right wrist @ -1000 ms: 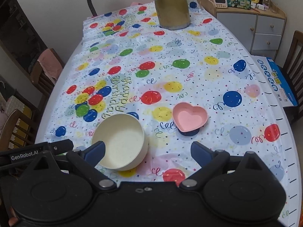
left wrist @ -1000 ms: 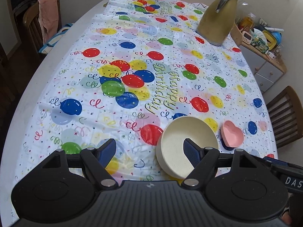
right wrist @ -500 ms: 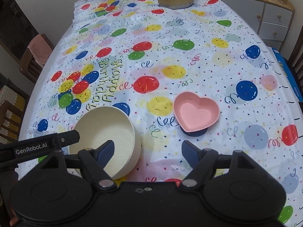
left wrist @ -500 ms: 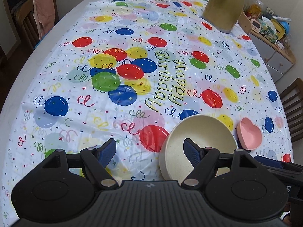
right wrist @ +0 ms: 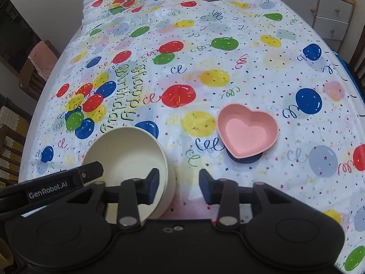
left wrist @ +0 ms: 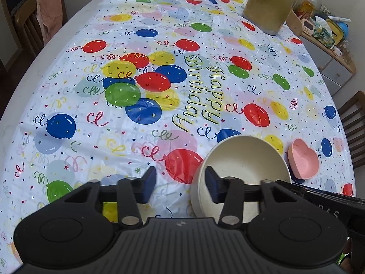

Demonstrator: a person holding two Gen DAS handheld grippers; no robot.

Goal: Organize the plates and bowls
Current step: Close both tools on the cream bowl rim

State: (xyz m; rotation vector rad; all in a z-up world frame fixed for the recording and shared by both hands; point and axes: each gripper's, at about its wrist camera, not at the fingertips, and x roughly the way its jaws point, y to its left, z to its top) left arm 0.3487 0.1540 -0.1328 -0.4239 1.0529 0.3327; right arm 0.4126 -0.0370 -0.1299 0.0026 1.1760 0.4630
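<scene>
A cream round bowl [left wrist: 246,159] stands on the balloon tablecloth near the front edge; it also shows in the right wrist view [right wrist: 127,153]. A pink heart-shaped dish [right wrist: 247,133] sits to its right on a dark blue base, and shows small in the left wrist view [left wrist: 303,158]. My left gripper [left wrist: 180,186] is open, straddling the bowl's left rim, one finger inside and one outside. My right gripper [right wrist: 178,188] is open, straddling the bowl's right rim. Neither is closed on the rim.
A gold kettle [left wrist: 269,6] stands at the far end of the table. A cabinet with drawers [right wrist: 328,13] and cluttered top is to the right. Wooden chairs [left wrist: 29,22] stand at the left, and another chair [left wrist: 353,123] at the right.
Both grippers moved forward and down toward the cream bowl. Their jaws narrowed somewhat, and each now has one finger inside the bowl's rim.
</scene>
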